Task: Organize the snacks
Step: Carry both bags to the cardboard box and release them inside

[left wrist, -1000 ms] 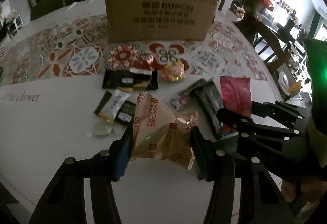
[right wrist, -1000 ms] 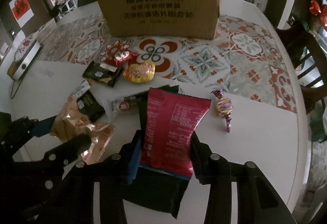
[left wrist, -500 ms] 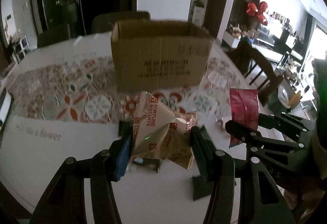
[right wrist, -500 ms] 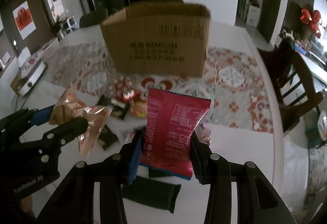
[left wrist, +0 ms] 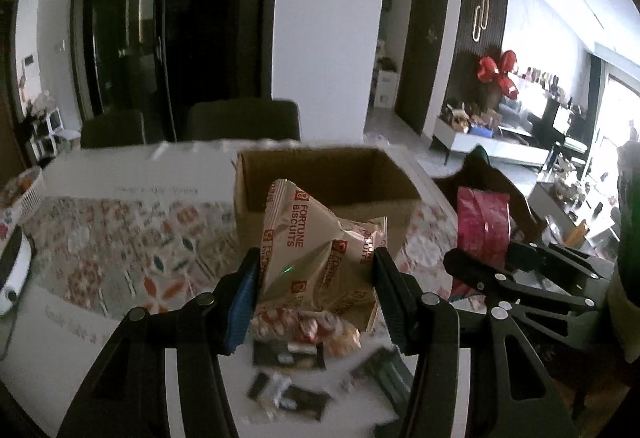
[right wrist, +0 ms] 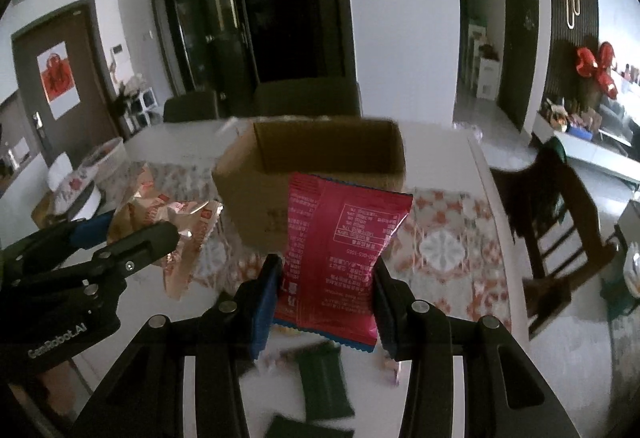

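The left tongs (left wrist: 316, 274) are clamped on a crinkled gold biscuit packet (left wrist: 316, 246) printed "FORTUNE BISCUITS" — its sides are pinched between the two pads and its top stands up above them. The right tongs (right wrist: 324, 294) are clamped on a flat pink-red snack packet (right wrist: 340, 250), held upright with the printed back facing the camera. Both packets hang clear of the worktop (right wrist: 452, 350). Just beyond each pair of tongs stands an open cardboard box (right wrist: 316, 158) on a patterned cloth (left wrist: 120, 242); from the left wrist the gold packet overlaps the box's near wall. The right tongs sit just to the right of the left ones, the two packets side by side. Below the tongs, blurred loose snacks (left wrist: 304, 334) lie on the worktop — dark green wrappers (right wrist: 324, 382) among them.
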